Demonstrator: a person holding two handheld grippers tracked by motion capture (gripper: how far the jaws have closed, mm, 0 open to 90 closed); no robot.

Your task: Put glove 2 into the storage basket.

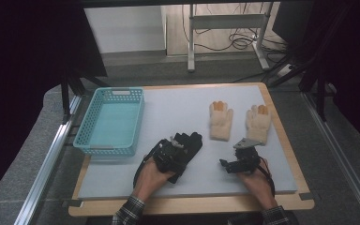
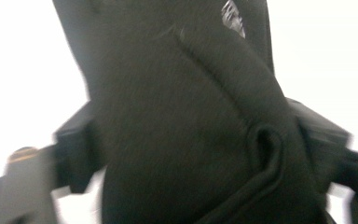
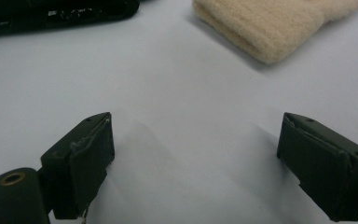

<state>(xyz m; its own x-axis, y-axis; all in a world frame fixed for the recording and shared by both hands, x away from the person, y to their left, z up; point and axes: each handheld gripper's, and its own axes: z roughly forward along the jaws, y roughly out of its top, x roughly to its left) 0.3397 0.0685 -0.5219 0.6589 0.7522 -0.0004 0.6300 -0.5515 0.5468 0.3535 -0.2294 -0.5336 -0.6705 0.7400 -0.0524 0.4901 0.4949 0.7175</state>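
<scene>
Black glove (image 1: 189,143) lies on the worktop (image 1: 168,110) a little in from the near edge, left of the middle, with its finger end pointing toward the far edge. The left gripper (image 1: 172,152) sits over its near end, and in the left gripper view the dark fabric (image 2: 182,126) runs up between the two black fingers (image 2: 77,149), bunched into a fold and pressed from both sides: the fingers are pinching the glove. Toward the near right corner, the right gripper (image 1: 227,165) rests close above the bare grey surface, turned toward the black glove; in the right gripper view its fingers (image 3: 91,149) stand spread wide with nothing between them.

Farther in, right of centre, two cream gloves lie flat side by side, slightly apart, orange-tipped fingers toward the far edge: the left cream glove (image 1: 220,122) just beyond the black one, the right cream glove (image 1: 258,123) nearer the right edge. Along the left edge stands a turquoise basket (image 1: 86,136) with perforated walls, reaching to the far left corner.
</scene>
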